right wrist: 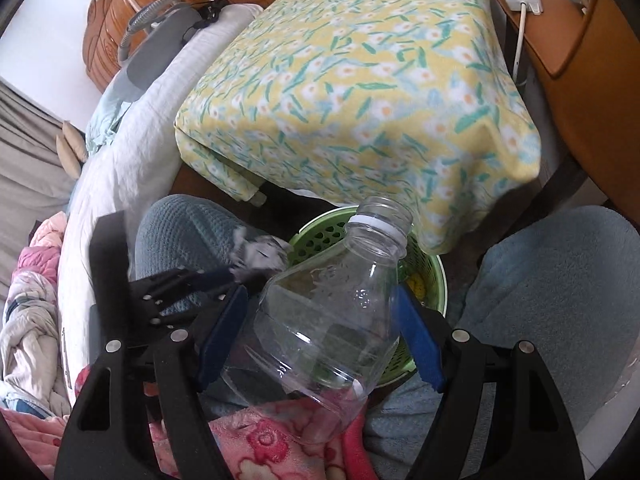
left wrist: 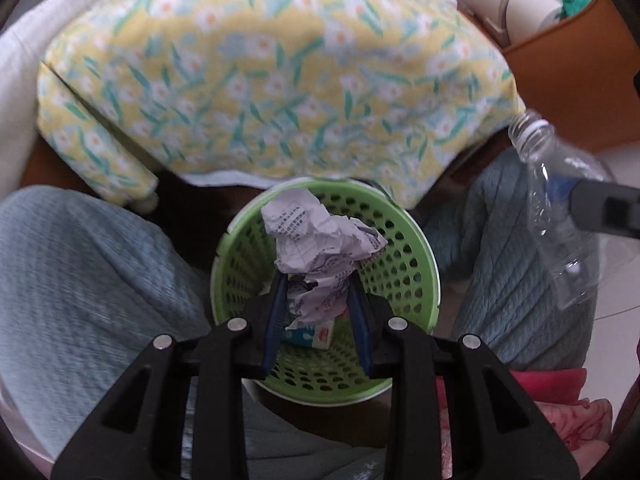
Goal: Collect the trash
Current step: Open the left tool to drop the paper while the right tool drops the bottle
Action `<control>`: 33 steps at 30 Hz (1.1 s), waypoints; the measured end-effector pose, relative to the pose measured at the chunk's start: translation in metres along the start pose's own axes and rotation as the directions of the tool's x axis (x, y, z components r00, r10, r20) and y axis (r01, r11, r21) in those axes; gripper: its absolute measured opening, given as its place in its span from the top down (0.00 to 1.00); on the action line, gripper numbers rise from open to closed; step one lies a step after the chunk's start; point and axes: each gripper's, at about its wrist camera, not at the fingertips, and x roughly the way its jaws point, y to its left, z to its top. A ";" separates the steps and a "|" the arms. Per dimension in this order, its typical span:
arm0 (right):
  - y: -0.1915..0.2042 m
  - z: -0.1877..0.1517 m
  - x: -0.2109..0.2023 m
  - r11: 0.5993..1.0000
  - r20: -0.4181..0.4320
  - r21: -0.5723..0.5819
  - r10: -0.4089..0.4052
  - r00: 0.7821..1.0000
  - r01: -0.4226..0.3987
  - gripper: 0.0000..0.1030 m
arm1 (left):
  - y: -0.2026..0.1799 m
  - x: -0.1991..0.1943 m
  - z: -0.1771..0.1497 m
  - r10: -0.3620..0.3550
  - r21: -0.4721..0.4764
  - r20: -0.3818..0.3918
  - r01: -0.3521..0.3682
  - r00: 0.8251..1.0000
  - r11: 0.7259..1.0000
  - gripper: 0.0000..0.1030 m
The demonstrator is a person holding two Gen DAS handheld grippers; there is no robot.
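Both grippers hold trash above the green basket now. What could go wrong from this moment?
1. The crumpled paper in the left gripper is wide; on release it may catch the rim of the green basket and roll off.
2. The clear bottle in the right gripper sits mostly outside the basket, so dropped here it may land on the pink blanket.

Basket largely hidden behind clear bottle; carton in basket mostly covered by crumpled paper; paper print illegible; paper motion-blurred in right view.
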 end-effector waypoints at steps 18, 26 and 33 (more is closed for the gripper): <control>-0.001 -0.003 0.039 0.999 -0.108 0.009 0.048 0.993 -0.048 0.51 | 0.007 -0.017 0.011 0.052 -0.007 0.068 -0.051 0.996 0.999 0.36; 0.005 -0.001 0.034 0.999 -0.090 -0.005 0.048 0.995 -0.049 0.50 | 0.011 -0.036 0.016 0.080 -0.028 0.112 -0.077 0.991 0.997 0.29; 0.008 0.004 0.018 1.000 -0.036 -0.027 -0.015 0.999 0.014 0.24 | 0.008 -0.055 0.021 0.117 -0.030 0.168 -0.114 0.979 0.993 0.21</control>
